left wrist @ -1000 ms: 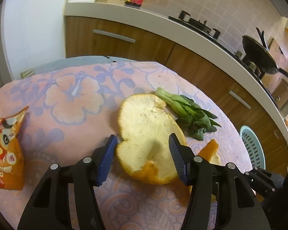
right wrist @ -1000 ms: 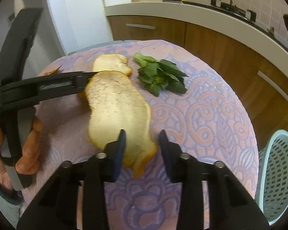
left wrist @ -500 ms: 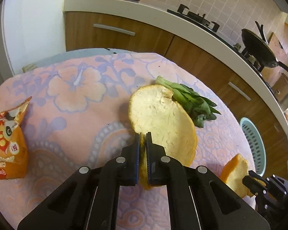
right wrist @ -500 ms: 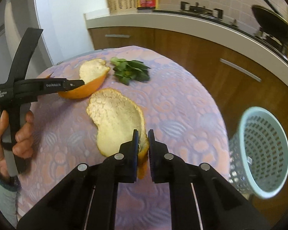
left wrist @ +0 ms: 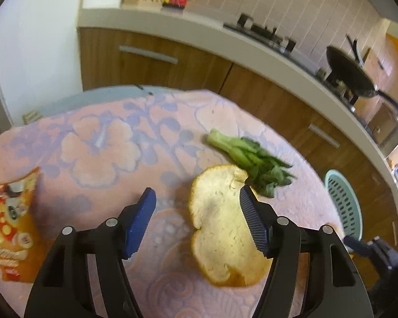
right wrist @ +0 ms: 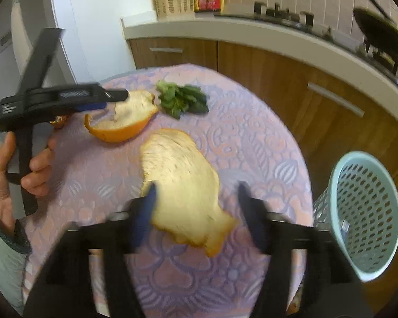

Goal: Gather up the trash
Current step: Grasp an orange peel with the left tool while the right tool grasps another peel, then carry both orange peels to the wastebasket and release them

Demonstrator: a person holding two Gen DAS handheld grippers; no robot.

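Both our left gripper (left wrist: 196, 218) and right gripper (right wrist: 196, 212), pinched shut half a second ago, are spreading open, so each pale, orange-rimmed citrus peel (left wrist: 223, 225) (right wrist: 183, 185) lies unheld at twelve o'clock, uncollected.

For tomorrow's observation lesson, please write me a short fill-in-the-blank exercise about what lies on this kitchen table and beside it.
1. The two large peels on the tablecloth show their pale ____ side facing up.
2. The leafy scrap is coloured ____.
3. The light blue basket stands ____ the table's edge.
4. Both grippers' jaws are ____.

Missing words: inner; green; beside; opening
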